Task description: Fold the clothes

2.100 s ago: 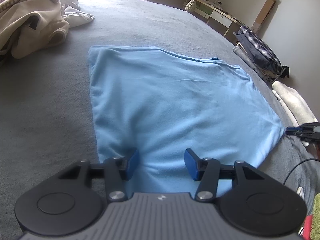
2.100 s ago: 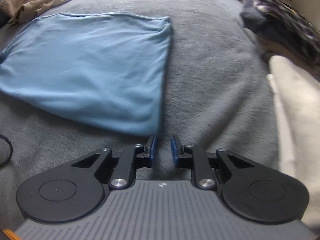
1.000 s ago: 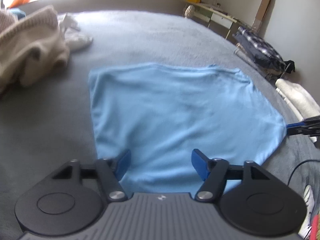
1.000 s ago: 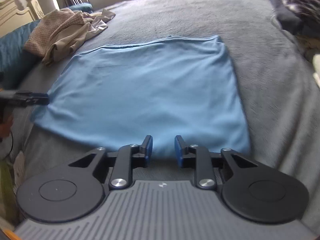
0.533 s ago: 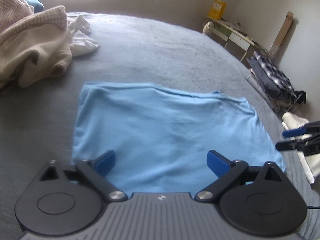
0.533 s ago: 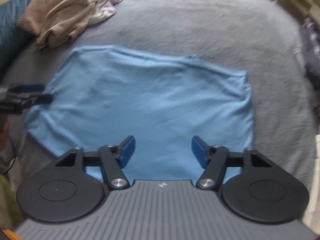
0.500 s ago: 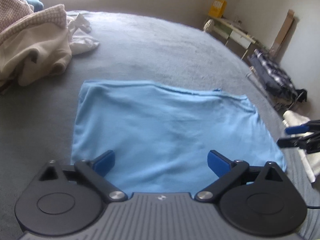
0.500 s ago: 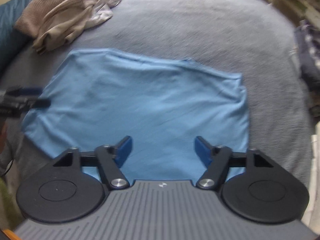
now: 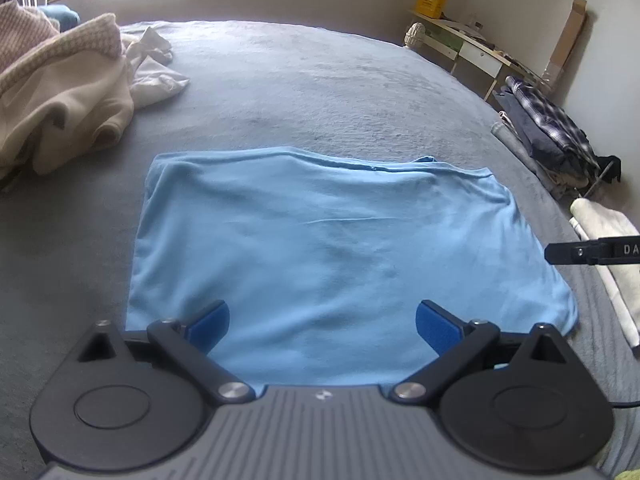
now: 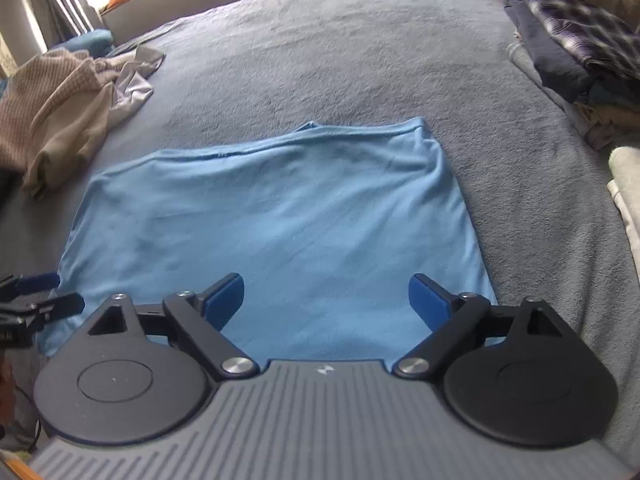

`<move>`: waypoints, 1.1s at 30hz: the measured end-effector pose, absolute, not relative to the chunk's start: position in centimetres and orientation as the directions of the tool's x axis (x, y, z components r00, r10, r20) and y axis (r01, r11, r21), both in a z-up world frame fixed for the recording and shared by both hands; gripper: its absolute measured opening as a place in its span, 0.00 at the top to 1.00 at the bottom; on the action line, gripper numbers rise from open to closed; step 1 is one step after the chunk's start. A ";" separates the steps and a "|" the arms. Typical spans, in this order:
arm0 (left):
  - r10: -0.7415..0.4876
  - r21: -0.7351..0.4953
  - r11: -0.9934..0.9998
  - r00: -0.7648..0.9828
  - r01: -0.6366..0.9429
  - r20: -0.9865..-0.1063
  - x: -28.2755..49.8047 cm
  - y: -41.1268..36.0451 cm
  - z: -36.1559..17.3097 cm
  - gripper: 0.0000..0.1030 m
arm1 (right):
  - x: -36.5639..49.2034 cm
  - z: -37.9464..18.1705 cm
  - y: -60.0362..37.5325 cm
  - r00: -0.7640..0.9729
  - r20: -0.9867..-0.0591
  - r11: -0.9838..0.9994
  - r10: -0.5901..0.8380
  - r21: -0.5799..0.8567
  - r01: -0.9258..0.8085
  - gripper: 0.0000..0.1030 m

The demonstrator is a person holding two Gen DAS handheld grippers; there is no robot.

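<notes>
We've got the folded blue garment (image 9: 332, 248) lying flat on the grey bed (image 9: 320, 92). Our left gripper (image 9: 322, 320) hangs spread wide and empty above its near edge; our right gripper (image 10: 326, 294) is opening, nothing between its jaws. Unfolded clothes (image 9: 60, 96) sit well apart, upper left.

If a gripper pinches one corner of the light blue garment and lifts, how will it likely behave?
The light blue garment lies limp with soft creases, so it would probably drape and unfold. It looks thin, likely light. On the fuzzy grey bedspread, pushing would probably bunch it rather than slide it.
</notes>
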State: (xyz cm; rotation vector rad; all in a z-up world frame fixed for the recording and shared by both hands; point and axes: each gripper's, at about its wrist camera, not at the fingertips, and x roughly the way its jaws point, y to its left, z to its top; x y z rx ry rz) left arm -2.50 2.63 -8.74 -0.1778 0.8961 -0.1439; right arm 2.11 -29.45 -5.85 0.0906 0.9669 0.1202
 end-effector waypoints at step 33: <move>-0.034 -0.046 0.999 0.655 -0.001 -0.755 -3.4 1.1 -7.8 0.01 | -0.3 -4.7 -28.6 0.686 -0.726 0.998 0.042 0.004 -0.057 0.01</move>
